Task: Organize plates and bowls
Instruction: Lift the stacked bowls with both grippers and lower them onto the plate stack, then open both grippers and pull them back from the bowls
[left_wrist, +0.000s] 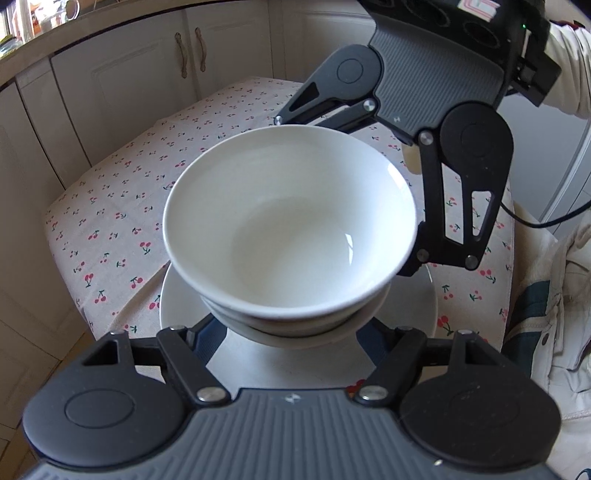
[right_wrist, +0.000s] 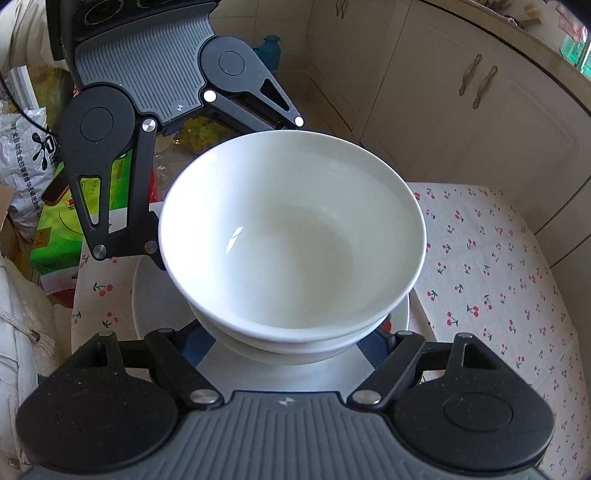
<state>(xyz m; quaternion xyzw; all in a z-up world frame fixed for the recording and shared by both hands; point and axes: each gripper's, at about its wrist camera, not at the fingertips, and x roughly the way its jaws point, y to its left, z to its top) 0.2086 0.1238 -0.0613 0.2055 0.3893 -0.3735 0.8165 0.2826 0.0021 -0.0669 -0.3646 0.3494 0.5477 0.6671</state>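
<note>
Two white bowls are nested, the top bowl (left_wrist: 291, 221) (right_wrist: 291, 236) in the lower bowl (left_wrist: 295, 328) (right_wrist: 288, 343). They are over a white plate (left_wrist: 173, 295) (right_wrist: 147, 295) near the table's corner. I cannot tell if the stack touches the plate. My left gripper (left_wrist: 290, 334) comes in from the near side, and its blue pads (left_wrist: 212, 332) press on the lower bowl's sides. My right gripper (right_wrist: 284, 343) holds the same stack from the opposite side with its blue pads (right_wrist: 192, 343). All fingertips are hidden under the bowls.
The table wears a cherry-print cloth (left_wrist: 110, 221) (right_wrist: 498, 277). Cream cabinet doors (left_wrist: 147, 74) (right_wrist: 480, 129) stand close behind it. A green box (right_wrist: 55, 236) and a printed bag (right_wrist: 22, 147) lie beside the table. A person's pale jacket (left_wrist: 546, 314) is close by.
</note>
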